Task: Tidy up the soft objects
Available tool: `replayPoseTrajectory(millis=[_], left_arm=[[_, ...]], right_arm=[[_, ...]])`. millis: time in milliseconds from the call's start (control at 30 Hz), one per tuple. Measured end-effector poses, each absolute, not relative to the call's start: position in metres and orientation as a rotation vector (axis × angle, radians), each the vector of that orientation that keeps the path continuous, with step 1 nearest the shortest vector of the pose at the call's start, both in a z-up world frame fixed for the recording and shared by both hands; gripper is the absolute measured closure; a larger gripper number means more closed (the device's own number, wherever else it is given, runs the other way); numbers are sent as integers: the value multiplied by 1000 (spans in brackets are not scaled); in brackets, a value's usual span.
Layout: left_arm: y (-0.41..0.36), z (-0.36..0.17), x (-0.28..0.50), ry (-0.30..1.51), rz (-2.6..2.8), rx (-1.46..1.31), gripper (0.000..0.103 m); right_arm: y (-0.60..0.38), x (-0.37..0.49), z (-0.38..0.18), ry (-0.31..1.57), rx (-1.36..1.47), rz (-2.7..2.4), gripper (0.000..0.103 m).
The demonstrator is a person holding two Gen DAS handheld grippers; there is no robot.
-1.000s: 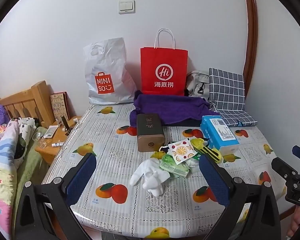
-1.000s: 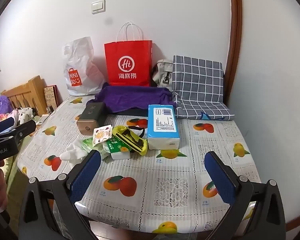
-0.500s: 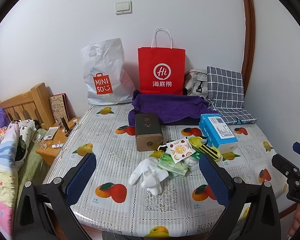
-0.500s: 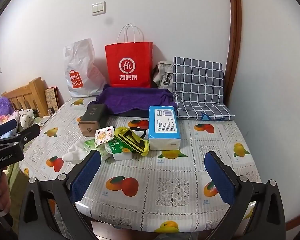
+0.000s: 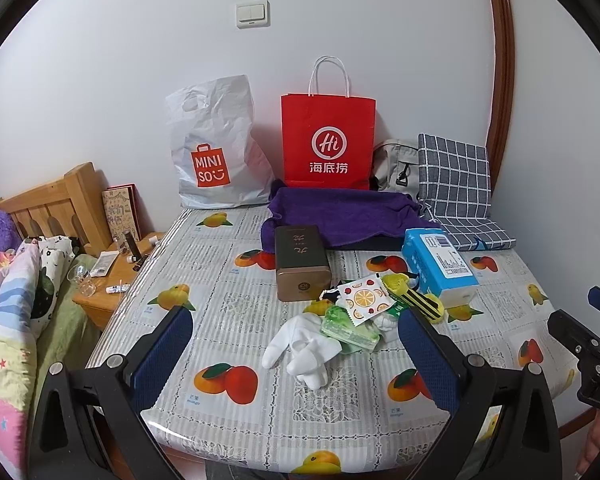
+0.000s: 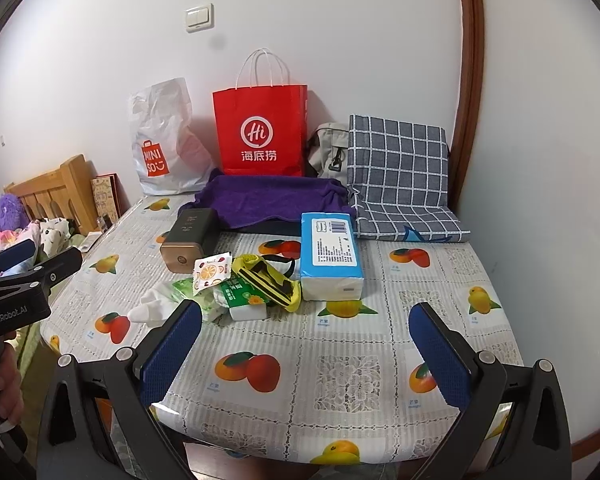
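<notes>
Both tools are held back at the near table edge, the left gripper (image 5: 296, 354) and right gripper (image 6: 305, 350) spread wide with nothing between the pads, while the white gloves (image 5: 300, 348) lie limp in the small heap beside the green packet (image 5: 350, 326). The gloves would best be approached low and pinched at the bunched middle, so the packet is not dragged along. The packet's white underside is exposed only in the right view; the bedside clutter is shown only in the left.
</notes>
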State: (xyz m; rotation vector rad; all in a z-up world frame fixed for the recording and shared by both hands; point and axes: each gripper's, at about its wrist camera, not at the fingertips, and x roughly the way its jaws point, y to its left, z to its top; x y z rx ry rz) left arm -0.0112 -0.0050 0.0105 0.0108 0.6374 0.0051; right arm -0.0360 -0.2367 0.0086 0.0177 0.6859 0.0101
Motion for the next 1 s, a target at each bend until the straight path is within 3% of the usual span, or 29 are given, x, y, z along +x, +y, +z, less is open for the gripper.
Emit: replayPoseTrajectory(millis=[1000], left_arm=[[-3,11,-12,634,5,9,0]], right_arm=[[-232,-40,10,678,21,21,1]])
